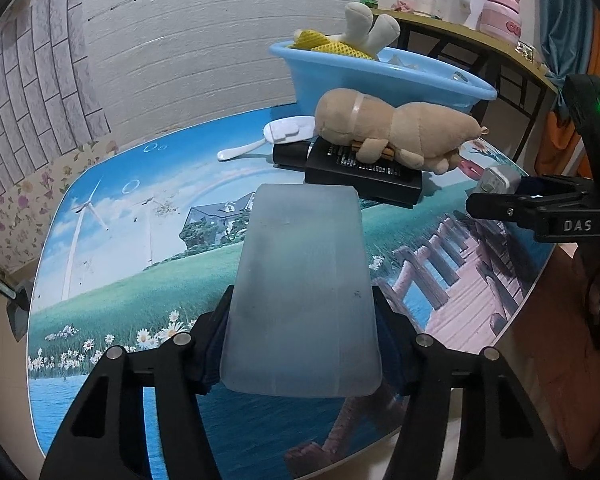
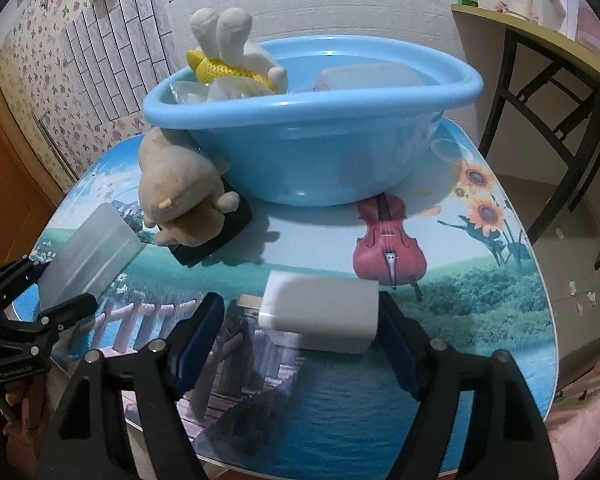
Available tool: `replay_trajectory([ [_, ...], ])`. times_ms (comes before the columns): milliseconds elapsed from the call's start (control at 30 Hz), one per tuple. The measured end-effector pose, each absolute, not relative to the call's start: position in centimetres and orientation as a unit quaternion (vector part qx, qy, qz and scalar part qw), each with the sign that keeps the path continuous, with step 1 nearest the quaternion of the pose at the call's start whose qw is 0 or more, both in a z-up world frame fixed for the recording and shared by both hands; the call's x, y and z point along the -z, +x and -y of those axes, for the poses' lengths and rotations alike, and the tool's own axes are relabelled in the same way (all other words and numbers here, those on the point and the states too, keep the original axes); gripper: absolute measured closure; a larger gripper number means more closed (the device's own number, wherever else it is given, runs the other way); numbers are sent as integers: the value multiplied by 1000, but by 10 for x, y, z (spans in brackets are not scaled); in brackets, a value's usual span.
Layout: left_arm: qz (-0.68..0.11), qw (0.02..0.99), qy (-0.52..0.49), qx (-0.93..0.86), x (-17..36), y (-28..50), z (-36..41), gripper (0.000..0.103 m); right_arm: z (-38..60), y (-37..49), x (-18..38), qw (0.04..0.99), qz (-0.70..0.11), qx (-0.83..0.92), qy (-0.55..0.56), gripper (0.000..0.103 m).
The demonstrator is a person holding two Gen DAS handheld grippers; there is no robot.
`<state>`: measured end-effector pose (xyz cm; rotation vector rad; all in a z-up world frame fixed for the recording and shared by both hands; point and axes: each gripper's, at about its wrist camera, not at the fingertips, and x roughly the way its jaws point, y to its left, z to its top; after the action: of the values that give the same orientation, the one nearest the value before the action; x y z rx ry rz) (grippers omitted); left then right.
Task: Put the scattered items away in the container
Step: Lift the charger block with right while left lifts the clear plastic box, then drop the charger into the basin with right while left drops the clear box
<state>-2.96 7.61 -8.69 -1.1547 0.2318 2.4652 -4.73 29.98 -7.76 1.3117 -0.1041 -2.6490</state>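
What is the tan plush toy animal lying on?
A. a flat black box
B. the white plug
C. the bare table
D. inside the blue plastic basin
A. The tan plush toy animal is sprawled over a flat black box in front of the blue plastic basin, seen in both wrist views; only a white-and-yellow plush toy and some clear pieces sit in the basin.

Basin [image 2: 320,152] at table's [image 2: 480,300] far side, white plush [image 2: 236,44] and clear box [image 2: 364,74] inside. Tan plush [image 2: 180,184] atop black box [image 2: 228,224], just left of basin. Frosted box [image 1: 300,280] between left gripper [image 1: 300,360] fingers. Charger [image 2: 320,312] between right gripper [image 2: 300,344] fingers, near table's front edge.
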Motion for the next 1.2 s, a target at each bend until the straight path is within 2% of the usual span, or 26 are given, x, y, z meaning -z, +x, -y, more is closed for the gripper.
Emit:
replay_trajectory([
  [167, -82, 202, -414, -884, 87, -29, -76, 42, -300, -47, 79, 114, 48, 889, 440, 0],
  [500, -79, 200, -413, -885, 88, -29, -76, 42, -282, -48, 85, 82, -27, 894, 441, 0],
  [833, -69, 198, -412, -887, 88, -28, -73, 42, -286, -50, 84, 72, -25, 896, 438, 0],
  [900, -68, 198, -412, -887, 88, -28, -73, 42, -288, -50, 83, 67, -22, 897, 437, 4],
  [1033, -66, 198, -412, -887, 88, -28, -72, 42, -287, -47, 79, 79, -18, 902, 424, 39],
  [1067, -66, 197, -413, -887, 87, -28, -72, 42, -287, -46, 78, 81, -17, 903, 422, 42],
  [1200, -62, 196, -414, -887, 87, -28, -72, 42, -290, -46, 78, 85, -7, 903, 421, 42],
])
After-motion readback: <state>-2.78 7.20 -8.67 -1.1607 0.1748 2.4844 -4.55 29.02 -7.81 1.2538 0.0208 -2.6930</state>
